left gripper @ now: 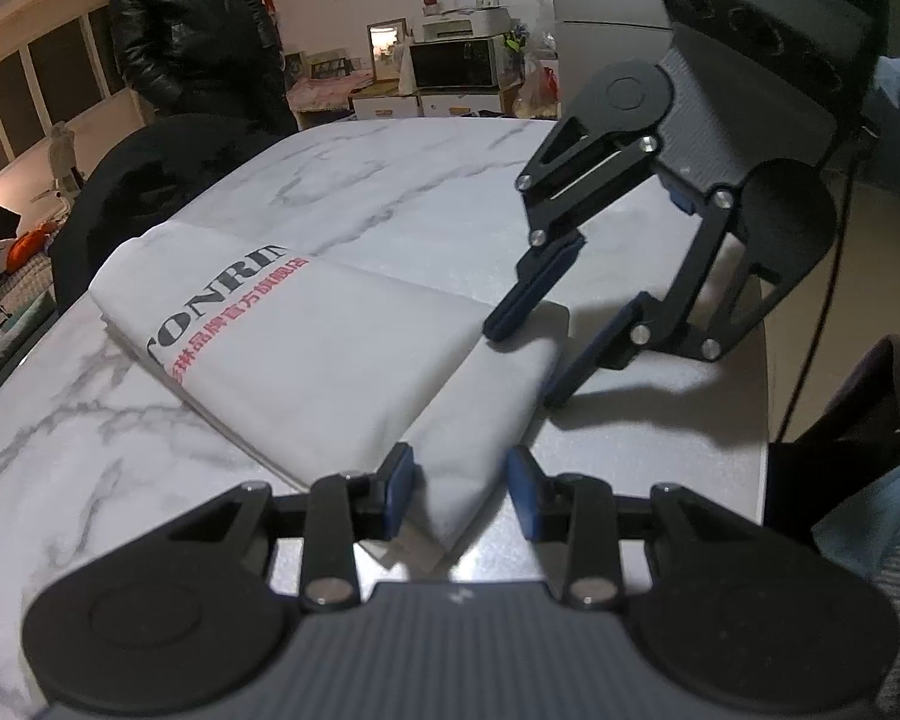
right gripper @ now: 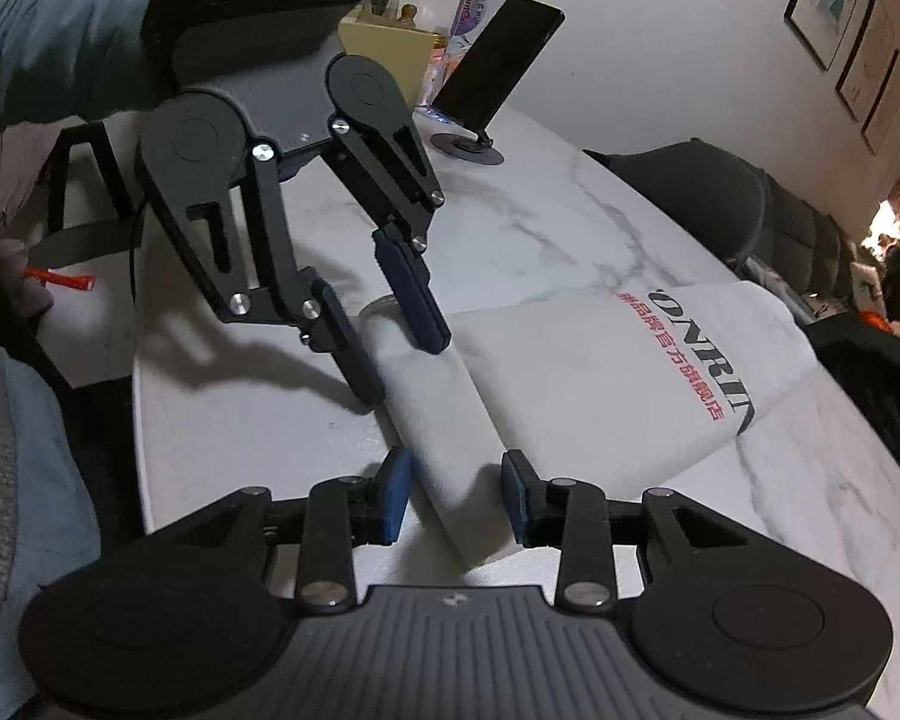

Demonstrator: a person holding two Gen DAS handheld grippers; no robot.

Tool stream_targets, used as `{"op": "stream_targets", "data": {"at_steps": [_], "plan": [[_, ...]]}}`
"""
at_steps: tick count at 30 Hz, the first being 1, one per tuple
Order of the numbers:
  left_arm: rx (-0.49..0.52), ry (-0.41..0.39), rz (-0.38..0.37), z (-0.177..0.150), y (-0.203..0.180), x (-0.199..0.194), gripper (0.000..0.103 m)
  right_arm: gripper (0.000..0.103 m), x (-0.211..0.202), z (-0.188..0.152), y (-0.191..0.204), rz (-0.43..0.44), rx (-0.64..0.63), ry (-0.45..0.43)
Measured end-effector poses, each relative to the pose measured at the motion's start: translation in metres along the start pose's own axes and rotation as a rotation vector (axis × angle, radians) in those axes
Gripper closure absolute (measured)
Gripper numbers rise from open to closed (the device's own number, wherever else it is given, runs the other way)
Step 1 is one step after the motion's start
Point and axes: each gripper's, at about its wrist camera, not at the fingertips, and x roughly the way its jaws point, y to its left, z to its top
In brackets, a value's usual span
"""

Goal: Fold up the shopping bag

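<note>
Near the rounded edge of the white marble table, my left gripper and right gripper both straddled, jaws apart, the white printed fabric shopping bag's rolled end, which might spring open if unevenly pinched.

Looks like someone's home dining area: marble-top bench, a microwave on a cabinet beyond the left tool, framed pictures on the wall, dining chairs tucked alongside.
</note>
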Motion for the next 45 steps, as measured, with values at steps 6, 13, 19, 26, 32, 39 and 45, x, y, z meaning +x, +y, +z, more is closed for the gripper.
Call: {"op": "stream_targets", "data": {"at_steps": [6,13,19,26,32,39,45], "plan": [[-0.004,-0.026,-0.024,-0.004,0.006,-0.001,0.072,0.07,0.002,-0.006,-0.024,0.087,0.12,-0.026],[0.037,-0.063,-0.007,-0.009,0.006,0.001,0.072,0.072,0.011,-0.015,-0.062,0.2,0.384,-0.045],[0.002,-0.082,-0.003,-0.01,0.013,0.002,0.075,0.074,0.011,-0.018,-0.062,0.199,0.429,-0.074],[-0.231,-0.134,-0.114,-0.019,0.049,0.002,0.078,0.072,-0.001,-0.031,-0.049,0.175,0.442,-0.161],[-0.414,-0.158,-0.197,-0.027,0.075,0.007,0.077,0.076,-0.002,-0.034,-0.051,0.16,0.516,-0.167],[-0.573,-0.198,-0.216,-0.039,0.088,0.01,0.077,0.08,0.007,-0.049,-0.084,0.266,0.867,-0.157],[-0.701,-0.231,-0.205,-0.047,0.088,0.011,0.079,0.081,0.011,-0.06,-0.093,0.331,1.072,-0.141]]}}
